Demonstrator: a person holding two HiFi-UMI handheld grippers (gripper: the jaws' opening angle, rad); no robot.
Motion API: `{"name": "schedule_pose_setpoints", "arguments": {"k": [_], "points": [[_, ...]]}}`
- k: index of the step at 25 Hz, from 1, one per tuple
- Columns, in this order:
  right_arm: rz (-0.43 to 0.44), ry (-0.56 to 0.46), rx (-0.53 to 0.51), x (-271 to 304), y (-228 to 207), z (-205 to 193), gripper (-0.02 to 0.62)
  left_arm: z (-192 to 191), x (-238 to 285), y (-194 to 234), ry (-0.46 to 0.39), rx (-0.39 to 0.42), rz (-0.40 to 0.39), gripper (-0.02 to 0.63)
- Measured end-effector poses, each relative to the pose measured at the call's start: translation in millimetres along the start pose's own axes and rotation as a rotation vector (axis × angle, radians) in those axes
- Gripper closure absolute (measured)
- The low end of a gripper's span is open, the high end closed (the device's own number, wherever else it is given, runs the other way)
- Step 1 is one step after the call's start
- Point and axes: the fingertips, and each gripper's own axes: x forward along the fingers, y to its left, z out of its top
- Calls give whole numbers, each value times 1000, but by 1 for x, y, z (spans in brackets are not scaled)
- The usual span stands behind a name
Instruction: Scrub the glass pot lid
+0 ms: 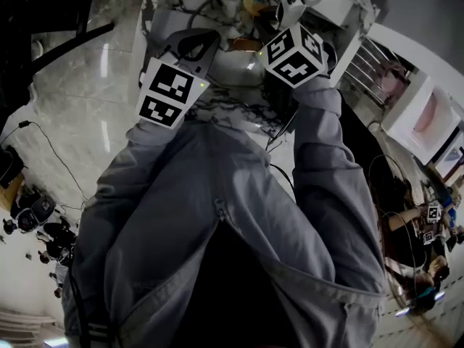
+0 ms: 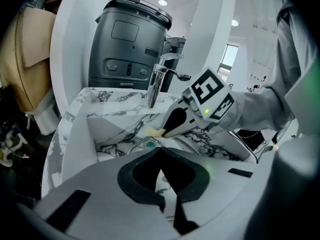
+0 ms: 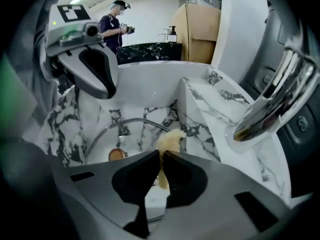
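The glass pot lid (image 3: 131, 122) lies in the marble sink (image 2: 112, 129), with its knob (image 2: 148, 145) up; its rim shows as a thin arc. My right gripper (image 3: 161, 156) is shut on a pale yellow sponge (image 3: 170, 140). In the left gripper view that sponge (image 2: 154, 132) pokes from the right gripper (image 2: 165, 130) and sits just over the lid beside the knob. My left gripper (image 2: 161, 159) hangs above the lid's near side with its jaws shut and nothing visible between them. In the head view both marker cubes sit over the sink and hide the lid.
A chrome faucet (image 2: 156, 84) stands on the sink's back ledge, close to the right gripper. A dark grey appliance (image 2: 127, 39) rises behind it. A person (image 3: 114, 26) stands far off by a dark counter and a brown cabinet (image 3: 200, 29).
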Motion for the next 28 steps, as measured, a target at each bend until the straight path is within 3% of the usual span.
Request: {"name": "schedule_pose_setpoints", "arguments": {"k": [8,14,16,21,28], "points": [[-96,87,-99,64,-40,-33,548,2,27,-2,15,-5,-3,591],[-74,151,-152,80,-28,-43,548,-1,27,-5,12,-4,-3,591],[-32,157,-153,77,-19,-42,548,-3,24,-9,11,-2,-5,591],[197,214,-150,63,23,-50,548,-7,18,-15,9,4,-6,591],[190,182,-177,34,41,-39,549,-18,5,-29,1,17,-5,591]]}}
